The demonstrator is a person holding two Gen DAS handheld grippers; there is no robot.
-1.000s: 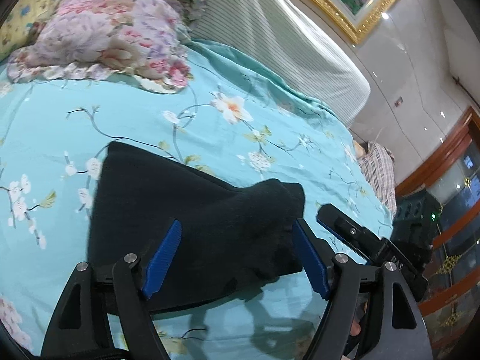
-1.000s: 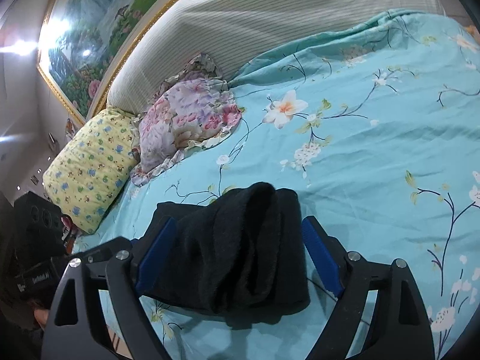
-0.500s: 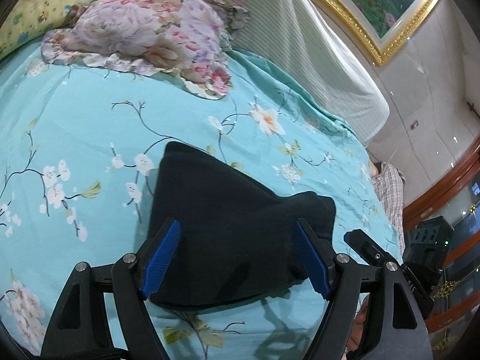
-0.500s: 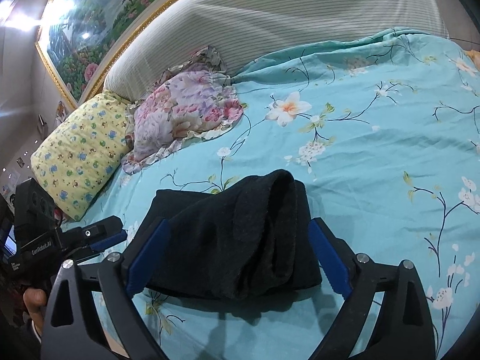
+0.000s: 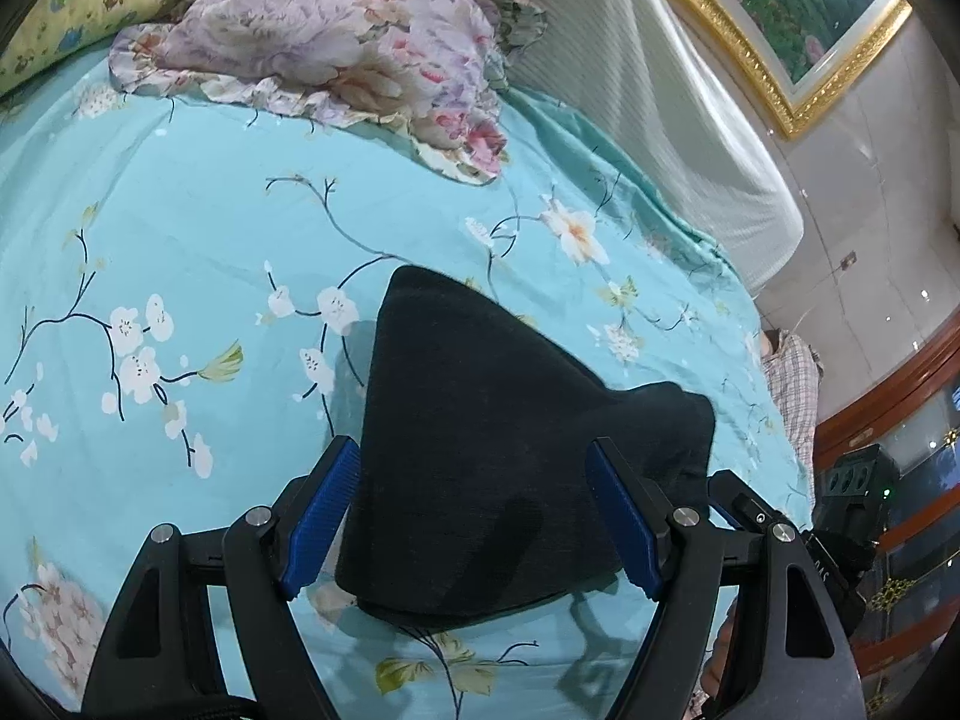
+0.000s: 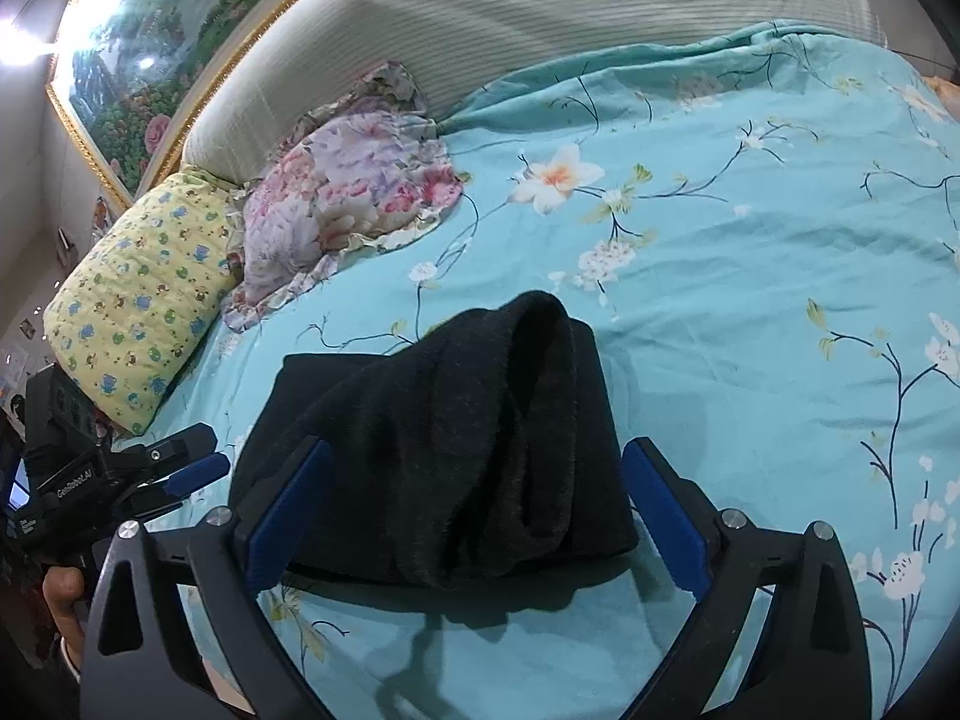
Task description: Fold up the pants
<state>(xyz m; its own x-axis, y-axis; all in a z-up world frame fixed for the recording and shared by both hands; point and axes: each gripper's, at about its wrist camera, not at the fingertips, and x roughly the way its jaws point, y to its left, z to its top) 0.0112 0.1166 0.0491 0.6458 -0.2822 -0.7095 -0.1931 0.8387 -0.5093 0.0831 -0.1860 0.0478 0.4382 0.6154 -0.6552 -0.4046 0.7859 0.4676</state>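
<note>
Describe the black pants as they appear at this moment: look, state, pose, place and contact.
The black pants are a soft, slightly fuzzy knit, folded into a compact bundle lying on the turquoise floral bedsheet. One side lies flat and tapers to a corner; the other is a thicker rolled hump with creases. Both the left gripper and right gripper are open, their blue pads either side of the bundle, clamping nothing.
</note>
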